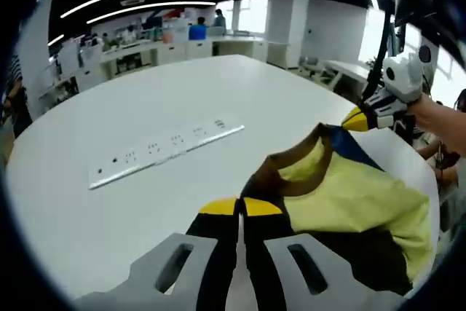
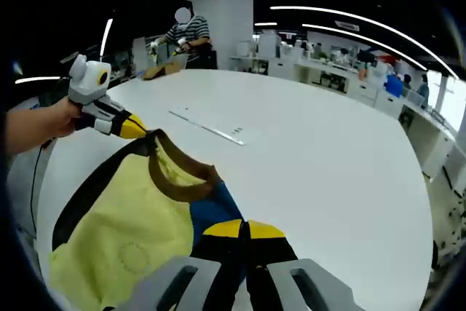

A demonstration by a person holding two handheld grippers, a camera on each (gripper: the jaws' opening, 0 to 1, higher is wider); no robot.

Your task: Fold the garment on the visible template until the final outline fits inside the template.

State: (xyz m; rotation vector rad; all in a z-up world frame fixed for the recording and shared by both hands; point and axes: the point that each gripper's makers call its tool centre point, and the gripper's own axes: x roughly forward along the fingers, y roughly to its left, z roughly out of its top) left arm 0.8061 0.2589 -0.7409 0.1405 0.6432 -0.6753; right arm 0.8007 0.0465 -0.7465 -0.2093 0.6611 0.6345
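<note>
The garment (image 1: 342,202) is a yellow shirt with a brown collar (image 1: 280,162) and black and blue shoulder panels. My left gripper (image 1: 240,207) is shut on its black shoulder edge, near the collar. My right gripper (image 1: 354,120), held by a hand, pinches the blue shoulder at the far side. In the right gripper view, my right gripper (image 2: 244,229) is shut on the blue panel, the yellow body (image 2: 131,231) spreads to the left, and my left gripper (image 2: 133,129) grips the black shoulder beyond the collar (image 2: 182,176). A white sheet (image 1: 397,154) lies under the shirt.
The shirt rests on a large white round table (image 1: 145,100) with a flush socket strip (image 1: 164,152), also in the right gripper view (image 2: 211,127). A person (image 2: 191,30) stands past the table's far edge. Desks and cabinets (image 1: 182,45) line the room behind.
</note>
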